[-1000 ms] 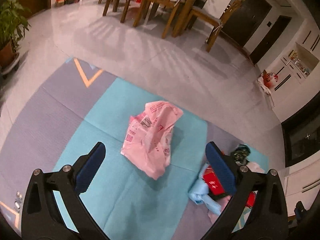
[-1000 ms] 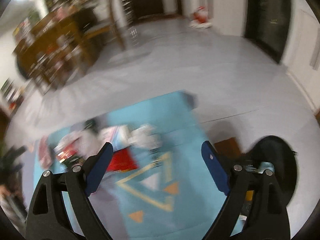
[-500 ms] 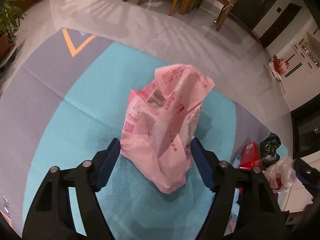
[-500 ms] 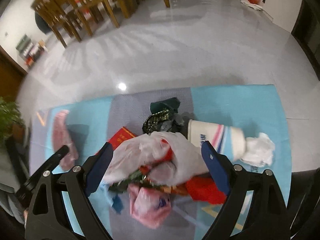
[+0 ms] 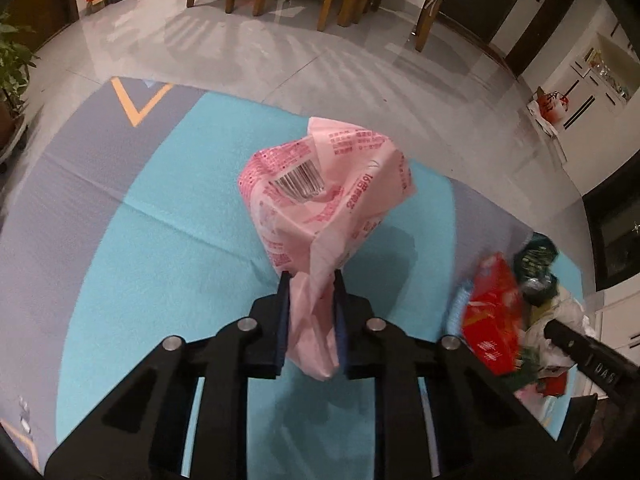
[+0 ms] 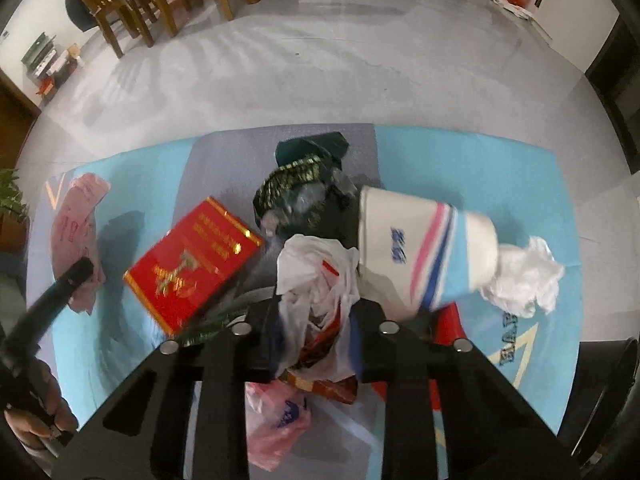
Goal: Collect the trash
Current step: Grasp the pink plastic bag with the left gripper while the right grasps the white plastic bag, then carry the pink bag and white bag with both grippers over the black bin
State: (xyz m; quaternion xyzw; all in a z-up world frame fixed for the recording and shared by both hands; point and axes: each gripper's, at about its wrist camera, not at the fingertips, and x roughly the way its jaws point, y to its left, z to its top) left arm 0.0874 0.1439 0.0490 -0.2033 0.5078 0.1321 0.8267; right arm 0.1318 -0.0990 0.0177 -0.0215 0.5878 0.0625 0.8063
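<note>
Both the left gripper (image 5: 310,280) and right gripper (image 6: 316,312) point steeply down, fingers just closed

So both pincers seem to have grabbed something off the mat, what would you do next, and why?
Probably lift both straight up a little. The left gripper has just closed on the lower end of the pink bag, and the right gripper has just closed on the white plastic bag. That bag lies among a red box and a paper cup, so a gentle rise should free it without dragging them.
</note>
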